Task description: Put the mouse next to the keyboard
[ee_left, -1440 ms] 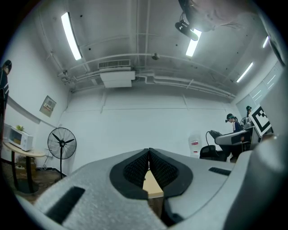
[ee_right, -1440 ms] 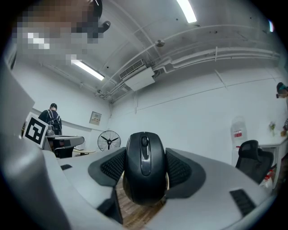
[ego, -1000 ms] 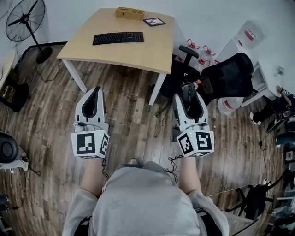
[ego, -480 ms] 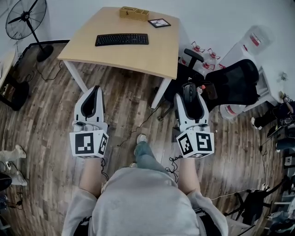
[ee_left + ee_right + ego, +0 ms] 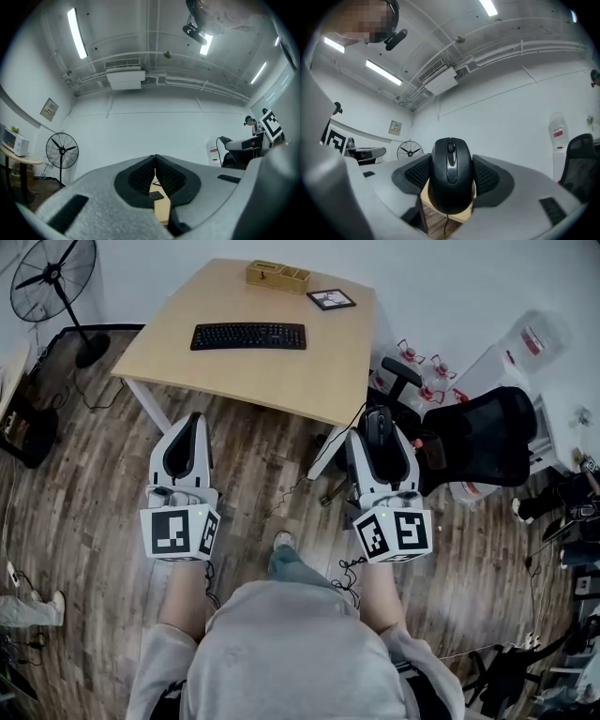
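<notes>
Mouse [image 5: 451, 176], one: black, corded, clamped between the jaws of my right tool [image 5: 379, 420], in the air short of the surface's [image 5: 323, 371] near right corner. Keyboard [image 5: 248, 336], one: mid-surface. Left tool [image 5: 155, 163], one: jaws pressed together, empty. Far edge: one wooden box [image 5: 277, 276], one framed picture [image 5: 331, 299].

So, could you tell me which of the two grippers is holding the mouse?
The right gripper: its jaws are clamped on the black mouse. The left gripper has its jaws shut together with nothing between them.
</notes>
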A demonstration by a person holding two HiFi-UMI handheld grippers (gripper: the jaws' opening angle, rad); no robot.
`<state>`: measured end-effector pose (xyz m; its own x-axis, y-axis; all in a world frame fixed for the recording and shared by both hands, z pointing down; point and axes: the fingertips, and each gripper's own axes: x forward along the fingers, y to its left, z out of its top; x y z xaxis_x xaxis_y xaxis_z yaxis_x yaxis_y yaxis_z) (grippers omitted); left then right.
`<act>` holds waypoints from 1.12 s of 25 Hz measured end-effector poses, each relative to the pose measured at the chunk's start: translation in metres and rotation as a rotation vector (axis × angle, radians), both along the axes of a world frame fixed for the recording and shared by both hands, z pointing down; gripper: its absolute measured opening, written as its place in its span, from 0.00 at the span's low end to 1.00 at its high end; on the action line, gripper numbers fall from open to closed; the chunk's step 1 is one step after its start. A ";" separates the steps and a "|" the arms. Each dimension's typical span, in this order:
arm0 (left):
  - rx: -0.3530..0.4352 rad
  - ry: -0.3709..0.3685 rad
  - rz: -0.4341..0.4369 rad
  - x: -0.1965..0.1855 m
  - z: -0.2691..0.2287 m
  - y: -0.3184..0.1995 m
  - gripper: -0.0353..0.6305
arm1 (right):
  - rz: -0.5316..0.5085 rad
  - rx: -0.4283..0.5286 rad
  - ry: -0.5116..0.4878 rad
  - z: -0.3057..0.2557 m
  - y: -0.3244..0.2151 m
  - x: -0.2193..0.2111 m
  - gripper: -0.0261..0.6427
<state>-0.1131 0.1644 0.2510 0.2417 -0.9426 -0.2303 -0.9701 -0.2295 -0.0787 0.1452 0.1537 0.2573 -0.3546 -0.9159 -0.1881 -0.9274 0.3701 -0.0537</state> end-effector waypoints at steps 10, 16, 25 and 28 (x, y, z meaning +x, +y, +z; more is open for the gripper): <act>0.010 0.003 -0.036 0.017 -0.007 -0.092 0.07 | -0.035 0.002 -0.002 -0.004 -0.103 0.016 0.43; 0.008 -0.004 -0.056 0.031 -0.004 -0.130 0.07 | -0.038 0.001 -0.014 -0.001 -0.154 0.036 0.43; -0.021 -0.001 -0.077 0.027 0.004 -0.166 0.07 | -0.020 -0.021 -0.038 0.010 -0.197 0.048 0.43; -0.028 -0.004 -0.071 0.027 0.007 -0.183 0.07 | -0.007 -0.029 -0.044 0.013 -0.212 0.050 0.43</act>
